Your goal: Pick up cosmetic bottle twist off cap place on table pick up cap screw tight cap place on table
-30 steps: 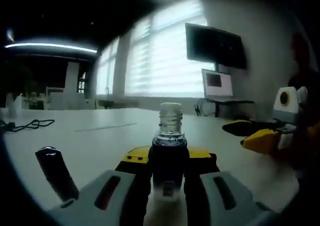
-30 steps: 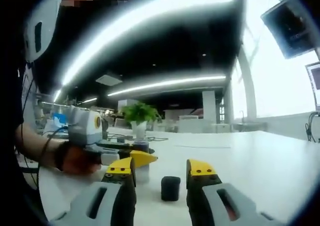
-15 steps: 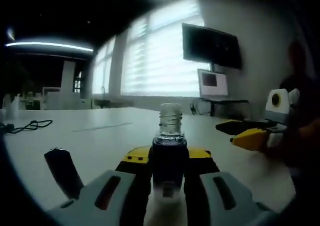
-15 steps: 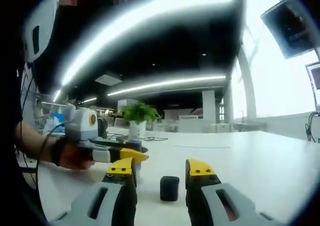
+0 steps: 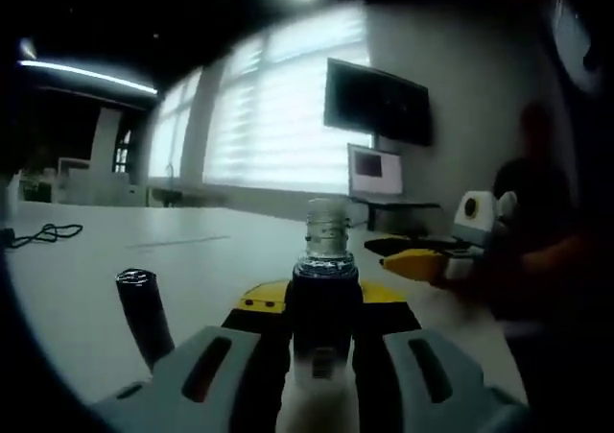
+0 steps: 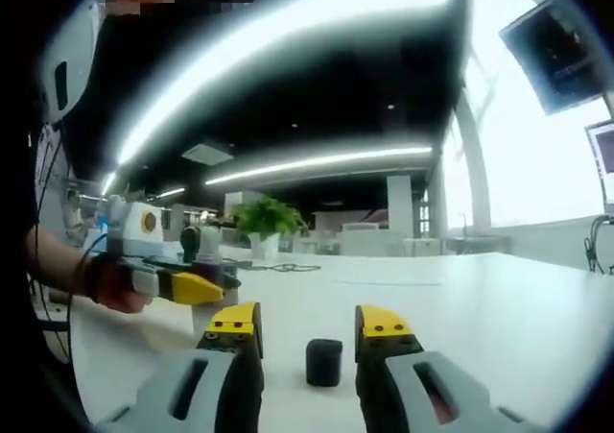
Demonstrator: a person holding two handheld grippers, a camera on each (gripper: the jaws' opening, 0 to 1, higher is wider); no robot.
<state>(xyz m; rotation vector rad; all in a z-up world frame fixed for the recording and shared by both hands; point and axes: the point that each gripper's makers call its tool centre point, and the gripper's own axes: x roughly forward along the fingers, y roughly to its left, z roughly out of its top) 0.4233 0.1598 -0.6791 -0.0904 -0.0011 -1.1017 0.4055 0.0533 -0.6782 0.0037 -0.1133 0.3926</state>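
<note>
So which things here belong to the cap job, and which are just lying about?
Job:
- bottle, uncapped, held by the left hand-held gripper
- cap on the table, between the open right hand-held gripper jaws

Lying about:
- dark tube
- cable
- plant
- monitor

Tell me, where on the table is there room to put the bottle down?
The white table is bare to the right of the black cap, out toward the windows. In the left gripper view it is also bare between the dark stick-like object and the cable. It is crowded near the cap, between the right claw and the left claw holding the bottle.
</note>
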